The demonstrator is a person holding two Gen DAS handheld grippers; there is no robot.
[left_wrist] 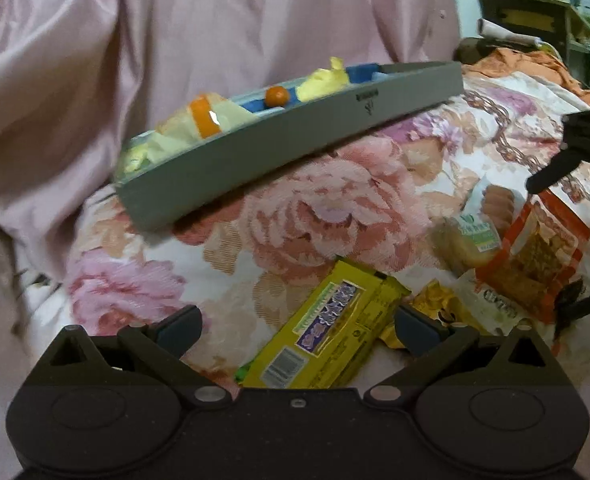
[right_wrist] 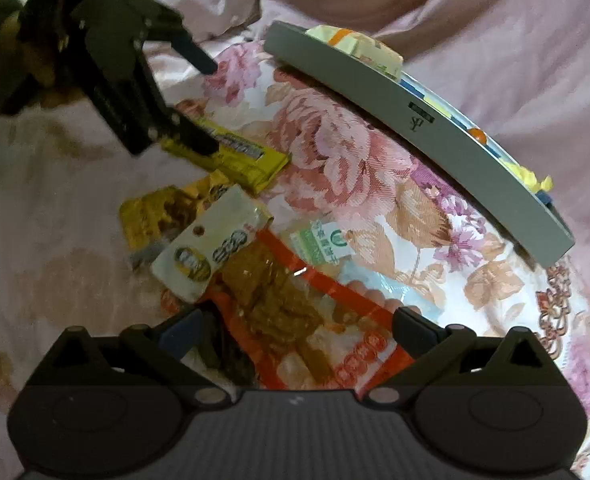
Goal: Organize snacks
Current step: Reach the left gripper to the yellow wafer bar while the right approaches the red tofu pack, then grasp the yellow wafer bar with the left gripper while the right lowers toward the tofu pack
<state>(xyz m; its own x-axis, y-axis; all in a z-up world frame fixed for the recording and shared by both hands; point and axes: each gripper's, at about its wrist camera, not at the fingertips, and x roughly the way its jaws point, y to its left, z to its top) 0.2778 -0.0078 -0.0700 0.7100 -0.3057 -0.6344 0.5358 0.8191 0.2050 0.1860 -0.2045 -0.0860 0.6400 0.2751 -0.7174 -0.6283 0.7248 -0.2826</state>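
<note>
Bed: we see a floral bedspread [left_wrist: 327, 196].
On it: grey tray [left_wrist: 295, 136], yellow bar wrapper [left_wrist: 327, 332], orange snack packet [right_wrist: 315, 320], gold packet [right_wrist: 155, 216].

Ahead of us at twelve o'clock, bare floral bedspread [left_wrist: 295, 208] lies open up to the grey tray [left_wrist: 295, 136], which bars the way. From three to five o'clock, snack packets [left_wrist: 535, 264] crowd the bed.

The long grey shallow tray [left_wrist: 295, 132] sat at the back of the floral quilted bed [left_wrist: 335, 208], small wrapped snacks [left_wrist: 323, 82] inside it. Before it, the long yellow foil bar packet [left_wrist: 327, 332] lay left of the orange-edged clear snack pouch [left_wrist: 535, 260], with a crumpled gold wrapper [left_wrist: 435, 308] between them.
</note>
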